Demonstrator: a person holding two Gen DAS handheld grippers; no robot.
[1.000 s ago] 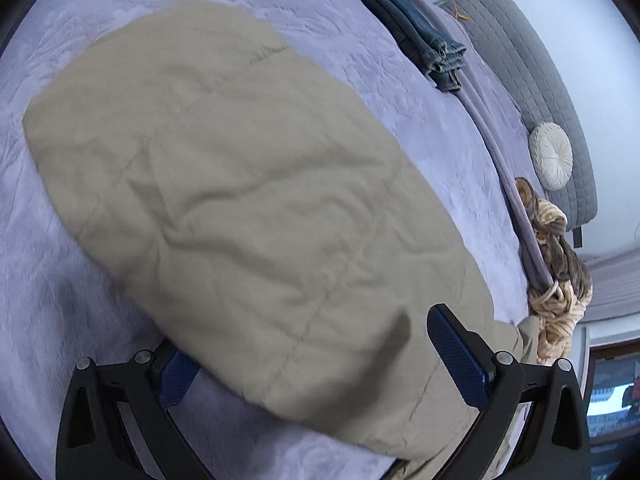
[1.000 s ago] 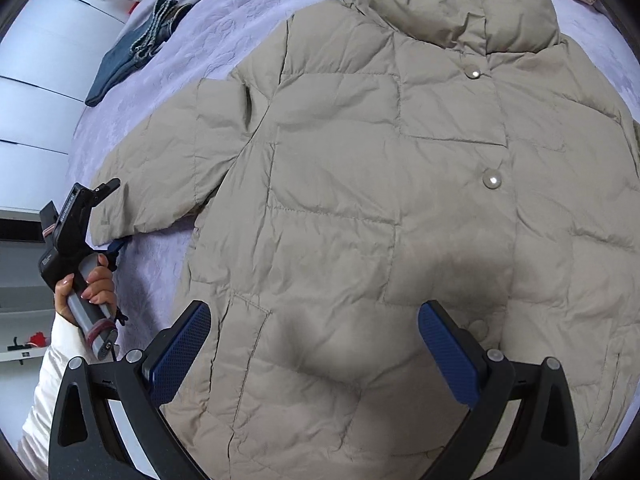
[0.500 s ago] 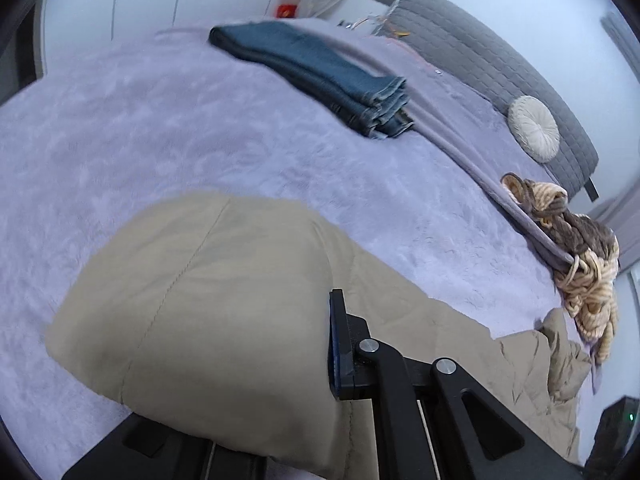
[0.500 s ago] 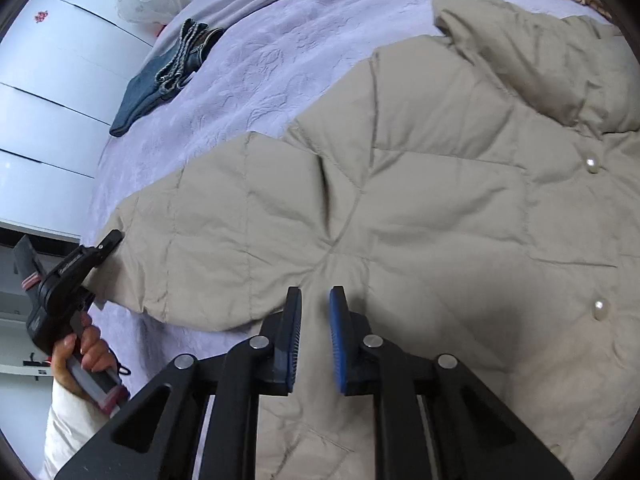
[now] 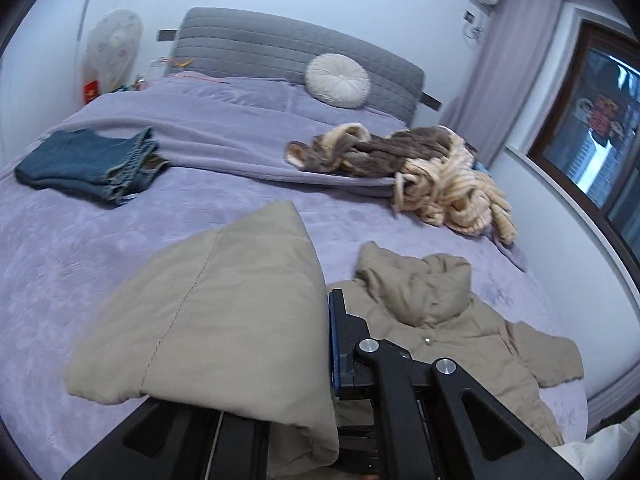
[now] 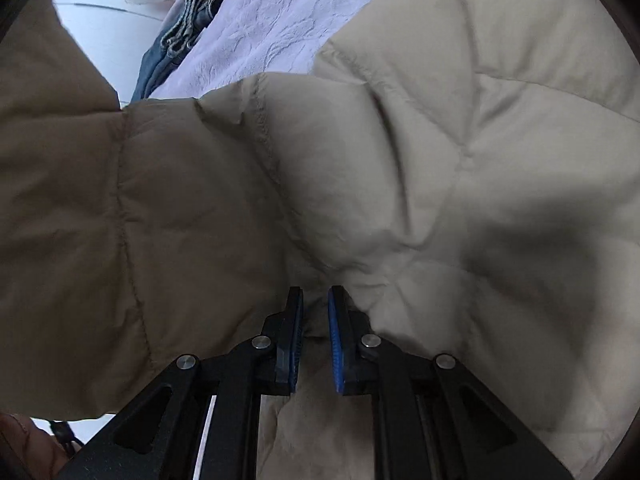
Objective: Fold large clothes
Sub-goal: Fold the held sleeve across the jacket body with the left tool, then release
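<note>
Left tool [image 5: 326, 344] pinching the beige quilted puffer jacket's sleeve [image 5: 224, 320], lifted over the lilac bed [image 5: 80, 248].
I'm reading the jacket body [image 5: 440, 344] lying to its right; my right tool [image 6: 315, 340] is pinching a fold near the armpit.

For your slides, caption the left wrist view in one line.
Left gripper lifts a beige coat sleeve over the purple bed, jeans behind.

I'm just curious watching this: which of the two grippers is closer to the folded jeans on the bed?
Left, as far as I can judge. The left gripper, clamped on the coat's sleeve, is across open bedspread from the jeans. The right gripper pinches the coat's body, jeans far behind.
</note>
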